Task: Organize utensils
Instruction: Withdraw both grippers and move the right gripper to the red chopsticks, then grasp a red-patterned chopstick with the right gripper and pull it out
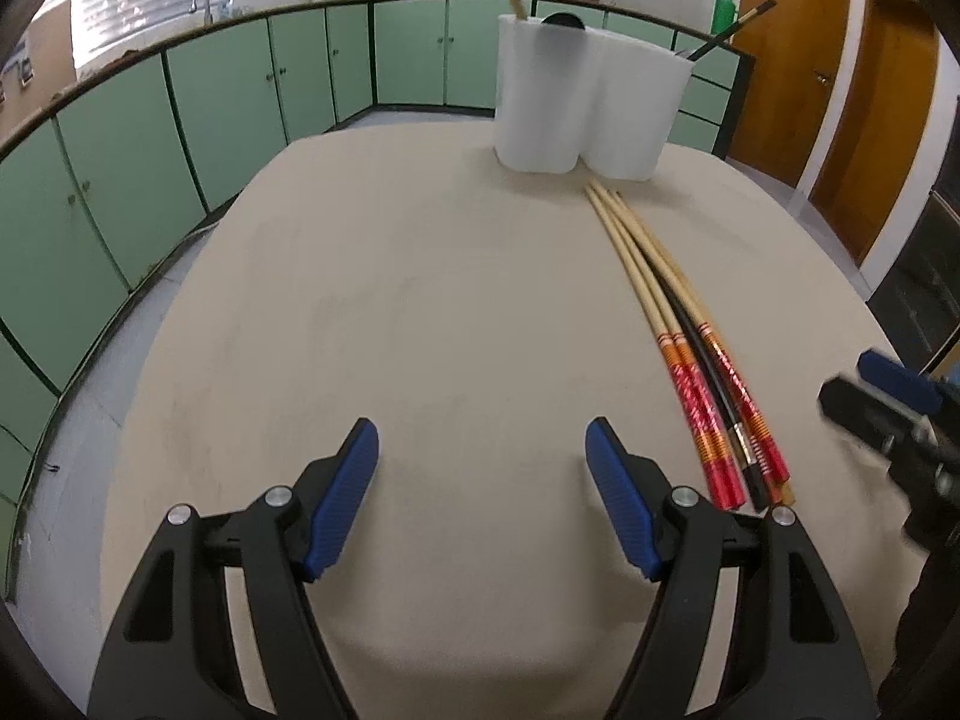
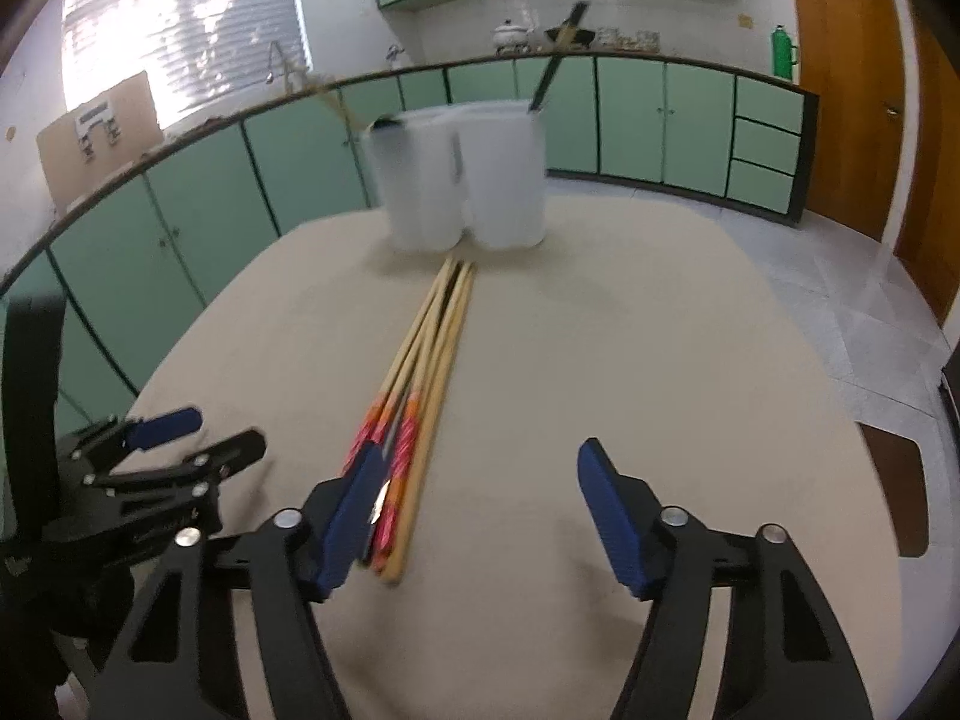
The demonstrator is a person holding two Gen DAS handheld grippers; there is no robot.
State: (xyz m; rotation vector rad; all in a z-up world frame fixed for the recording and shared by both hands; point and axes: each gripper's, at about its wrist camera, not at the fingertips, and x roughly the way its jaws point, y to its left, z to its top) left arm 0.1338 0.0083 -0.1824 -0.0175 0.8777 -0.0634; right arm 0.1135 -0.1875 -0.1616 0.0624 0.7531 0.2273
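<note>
Several chopsticks (image 1: 678, 324) with red and orange patterned ends, plus a black one, lie in a bundle on the beige table (image 1: 390, 312), tips toward a white two-part holder (image 1: 588, 96). The holder has one wooden chopstick and black utensils standing in it. My left gripper (image 1: 482, 450) is open and empty, left of the bundle. My right gripper (image 2: 480, 480) is open; its left finger sits over the bundle's patterned ends (image 2: 408, 420). The holder (image 2: 462, 180) shows beyond. Each gripper shows in the other's view: the right gripper (image 1: 888, 402), the left gripper (image 2: 174, 438).
Green cabinets (image 1: 210, 120) with a dark countertop curve round behind the table. Wooden doors (image 1: 840, 90) stand at the right. A chair back (image 2: 894, 492) shows at the table's right edge. A green bottle (image 2: 782, 51) and pots stand on the counter.
</note>
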